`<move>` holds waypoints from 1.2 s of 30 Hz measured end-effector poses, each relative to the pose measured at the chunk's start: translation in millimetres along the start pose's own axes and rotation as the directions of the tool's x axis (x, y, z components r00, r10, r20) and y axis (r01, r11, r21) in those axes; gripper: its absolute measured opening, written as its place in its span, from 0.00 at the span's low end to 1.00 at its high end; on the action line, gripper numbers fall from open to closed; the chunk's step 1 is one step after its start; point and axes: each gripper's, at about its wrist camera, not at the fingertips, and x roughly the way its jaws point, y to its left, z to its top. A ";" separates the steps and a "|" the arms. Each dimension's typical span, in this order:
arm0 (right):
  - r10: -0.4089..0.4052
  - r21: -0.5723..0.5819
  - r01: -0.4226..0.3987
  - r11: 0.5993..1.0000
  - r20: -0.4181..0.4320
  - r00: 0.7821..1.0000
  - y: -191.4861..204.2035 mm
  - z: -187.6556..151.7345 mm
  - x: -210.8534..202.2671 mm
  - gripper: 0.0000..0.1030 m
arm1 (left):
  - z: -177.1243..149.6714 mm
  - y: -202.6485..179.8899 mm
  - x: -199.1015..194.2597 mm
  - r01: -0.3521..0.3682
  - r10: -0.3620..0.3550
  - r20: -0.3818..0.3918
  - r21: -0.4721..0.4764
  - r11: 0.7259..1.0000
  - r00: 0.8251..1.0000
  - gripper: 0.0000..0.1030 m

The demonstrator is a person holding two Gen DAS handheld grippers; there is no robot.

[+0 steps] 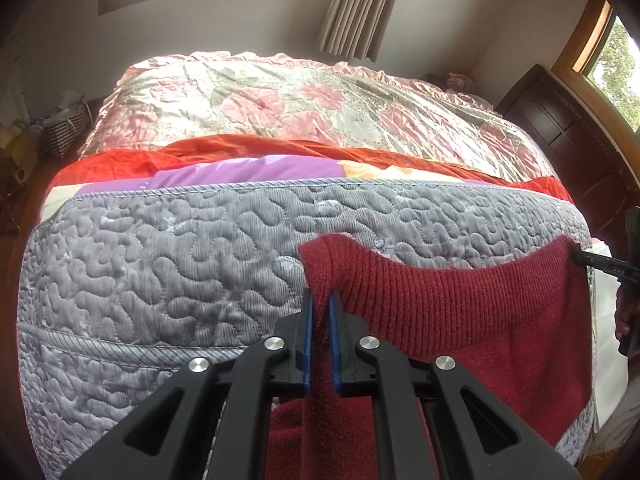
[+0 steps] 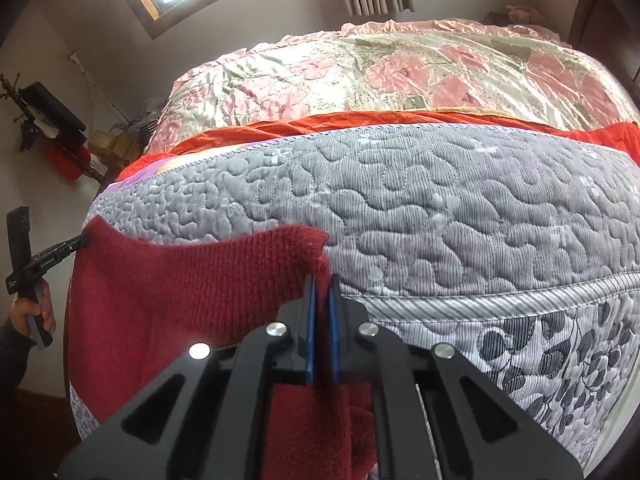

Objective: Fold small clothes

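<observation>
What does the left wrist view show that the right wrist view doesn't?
Left wrist only: a dark wooden cabinet beside a side window, and a purple sheet patch. Right wrist only: the quilt's leaf-print border and the hand holding the left gripper. Both: the red knit garment stretched between both grippers over the grey quilt, each shut on a corner.

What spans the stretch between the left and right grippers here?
Only the red knit garment: its ribbed edge sags between the left gripper and the right gripper, over the grey quilt. Both wrist views show it.
</observation>
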 end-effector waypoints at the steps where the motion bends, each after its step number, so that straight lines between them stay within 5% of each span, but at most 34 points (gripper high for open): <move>1: -0.008 0.002 0.008 1.000 -0.003 1.000 -2.1 -0.5 4.2 0.04 | -2.4 0.5 6.0 -0.002 0.002 -0.009 -0.003 1.000 1.000 0.07; 6: -0.004 0.050 0.007 0.999 -0.060 0.998 -14.3 -7.1 27.7 0.12 | -19.2 10.1 29.2 -0.038 0.035 -0.101 -0.025 0.999 0.994 0.10; 8: 0.019 0.085 -0.014 0.996 -0.056 0.998 -17.3 -10.6 22.6 0.19 | -24.3 11.7 28.2 -0.079 0.076 -0.132 -0.017 0.997 0.988 0.27; 10: 0.049 0.138 -0.045 0.989 -0.029 0.998 -22.0 -20.4 1.2 0.37 | -28.4 7.3 8.7 -0.162 0.164 -0.091 0.027 0.986 0.982 0.45; 12: 0.083 0.185 -0.080 0.979 -0.009 0.996 -26.8 -42.4 -27.7 0.44 | -35.9 0.9 -21.1 -0.218 0.220 -0.049 0.042 0.975 0.974 0.51; 15: 0.098 0.220 -0.082 0.972 -0.066 0.993 -29.3 -98.1 -59.2 0.48 | -68.3 -22.8 -71.6 -0.128 0.131 -0.041 0.063 0.990 0.991 0.51; 19: 0.140 0.331 -0.082 0.940 -0.154 0.978 -38.5 -172.6 -74.0 0.58 | -138.4 -84.3 -104.5 -0.059 0.079 -0.076 0.238 0.969 0.994 0.51; 22: 0.204 0.373 -0.115 0.921 -0.208 0.957 -36.4 -202.0 -62.9 0.49 | -182.5 -113.1 -92.5 -0.071 0.123 -0.131 0.345 0.936 0.984 0.51; 24: 0.154 0.332 -0.063 0.941 -0.257 0.954 -33.7 -210.3 -53.4 0.36 | -201.2 -115.8 -75.1 -0.104 0.187 -0.171 0.402 0.910 0.967 0.48; 31: 0.020 0.222 0.042 0.974 -0.272 0.962 -30.2 -208.0 -55.9 0.35 | -215.2 -85.3 -54.4 -0.144 0.247 -0.267 0.353 0.924 0.932 0.44; 33: -0.021 0.175 0.057 0.983 -0.200 0.980 -11.6 -199.0 -82.3 0.34 | -206.7 -94.6 -71.7 -0.153 0.249 -0.248 0.350 0.924 0.936 0.43; 36: 0.023 0.043 -0.018 0.999 -0.125 0.992 40.8 -187.1 -107.3 0.34 | -185.9 -115.0 -109.6 -0.088 0.142 -0.163 0.299 0.950 0.976 0.45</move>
